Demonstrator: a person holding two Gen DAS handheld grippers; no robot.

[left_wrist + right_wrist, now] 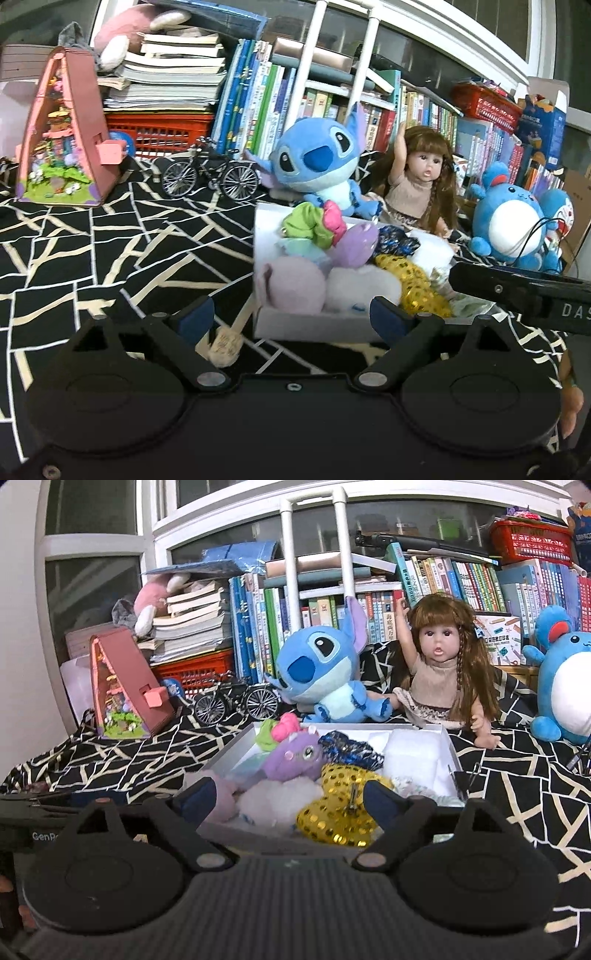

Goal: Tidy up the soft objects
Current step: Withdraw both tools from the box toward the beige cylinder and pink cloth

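Looking nearly done: shallow white cardboard box [448,746] brimming with fluffy pompoms, gold sequin pouch [338,812], purple plush. Hovering spread-jawed and empty, left gripper [291,319] and right gripper [291,797]. Lying left of box, fuzzy beige puff [224,347], probably last.

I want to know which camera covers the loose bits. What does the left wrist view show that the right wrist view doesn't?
Only the left wrist view shows the small beige fuzzy piece lying on the black patterned cloth outside the box. Only the right wrist view shows the purple plush's eye. Both show the white shallow box of soft items, the blue plush alien and the long-haired doll.
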